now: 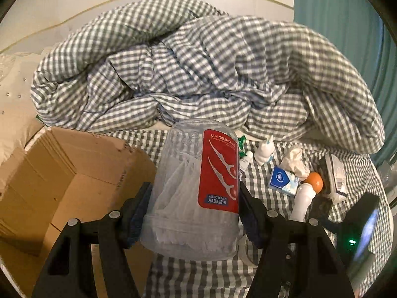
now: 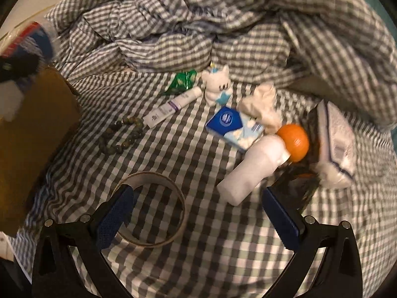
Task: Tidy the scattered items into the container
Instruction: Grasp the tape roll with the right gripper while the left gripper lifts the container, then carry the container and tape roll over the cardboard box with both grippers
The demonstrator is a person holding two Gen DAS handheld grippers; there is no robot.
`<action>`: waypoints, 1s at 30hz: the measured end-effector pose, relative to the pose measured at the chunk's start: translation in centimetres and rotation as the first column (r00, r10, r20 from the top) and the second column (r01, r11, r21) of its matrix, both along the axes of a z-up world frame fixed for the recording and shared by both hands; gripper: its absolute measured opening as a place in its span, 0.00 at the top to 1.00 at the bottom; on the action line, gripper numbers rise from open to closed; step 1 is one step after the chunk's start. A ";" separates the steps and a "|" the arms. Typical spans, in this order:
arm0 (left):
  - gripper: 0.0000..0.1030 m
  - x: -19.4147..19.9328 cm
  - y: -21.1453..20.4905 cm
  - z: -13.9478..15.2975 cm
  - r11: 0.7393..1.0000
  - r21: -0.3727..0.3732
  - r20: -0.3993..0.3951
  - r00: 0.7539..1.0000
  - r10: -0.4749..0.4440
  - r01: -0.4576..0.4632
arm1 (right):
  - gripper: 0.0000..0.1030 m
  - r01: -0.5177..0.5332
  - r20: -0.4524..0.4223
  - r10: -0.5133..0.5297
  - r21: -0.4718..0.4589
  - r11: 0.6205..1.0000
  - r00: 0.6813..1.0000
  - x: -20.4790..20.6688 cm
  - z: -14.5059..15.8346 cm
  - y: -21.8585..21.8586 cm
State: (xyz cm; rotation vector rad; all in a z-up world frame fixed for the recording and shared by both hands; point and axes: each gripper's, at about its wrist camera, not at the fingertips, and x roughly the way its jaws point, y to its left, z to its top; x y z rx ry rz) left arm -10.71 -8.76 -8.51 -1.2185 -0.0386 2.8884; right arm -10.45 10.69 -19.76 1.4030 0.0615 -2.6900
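Observation:
My left gripper (image 1: pixel 196 211) is shut on a clear plastic tub of floss picks (image 1: pixel 196 188) with a red label, held in the air beside the open cardboard box (image 1: pixel 74 171) at the left. My right gripper (image 2: pixel 198 213) stands open above the checked bedsheet, nothing between its blue pads. A roll of clear tape (image 2: pixel 153 208) lies by its left finger. A white bottle (image 2: pixel 253 168) lies ahead on the right, touching an orange (image 2: pixel 294 141). Farther off lie a blue tissue pack (image 2: pixel 233 126), a white cat figurine (image 2: pixel 218 87), a white tube (image 2: pixel 171 108), a bead bracelet (image 2: pixel 122 135) and a green sachet (image 2: pixel 182 82).
A rumpled grey-checked duvet (image 1: pixel 198 69) is heaped behind the items. A crumpled tissue (image 2: pixel 263 106) and a plastic-wrapped white pack (image 2: pixel 335 144) lie at the right near a dark object (image 2: pixel 297 186). The box wall (image 2: pixel 32 136) rises at the left in the right wrist view.

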 end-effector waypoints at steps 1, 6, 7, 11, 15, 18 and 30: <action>0.35 0.2 -0.2 0.2 1.000 0.004 -0.005 1.000 0.002 -0.002 | 0.02 0.003 0.017 -0.003 -0.005 1.000 1.000 -0.1 -0.5 -0.1; 0.35 1.3 -1.0 1.4 1.000 0.001 -0.025 1.000 0.013 -0.013 | 0.32 -0.004 0.081 0.004 -0.003 1.000 0.997 -0.8 -2.9 -0.8; 0.35 1.5 -1.1 1.5 1.000 -0.001 -0.028 1.000 0.014 -0.014 | 0.44 -0.010 0.100 0.011 -0.008 1.000 0.995 -0.9 -3.4 -1.0; 0.35 1.9 -1.8 2.0 1.000 0.005 -0.037 0.999 0.020 -0.020 | 0.72 -0.032 0.111 0.030 0.011 0.999 0.993 -0.5 -4.5 -1.6; 0.35 2.2 -2.0 2.4 1.000 0.009 -0.044 0.999 0.026 -0.026 | 0.93 -0.037 0.114 0.038 -0.013 0.999 0.993 0.0 -3.9 -1.4; 0.35 2.5 -2.0 2.7 1.000 0.013 -0.048 0.998 0.028 -0.027 | 0.94 -0.049 0.103 0.050 -0.010 0.999 0.993 0.6 -3.1 -1.2; 0.35 5.5 -1.6 5.8 0.999 0.022 -0.096 0.995 0.027 -0.025 | 0.94 -0.039 -0.075 0.037 -0.018 0.999 0.996 3.6 5.9 -0.3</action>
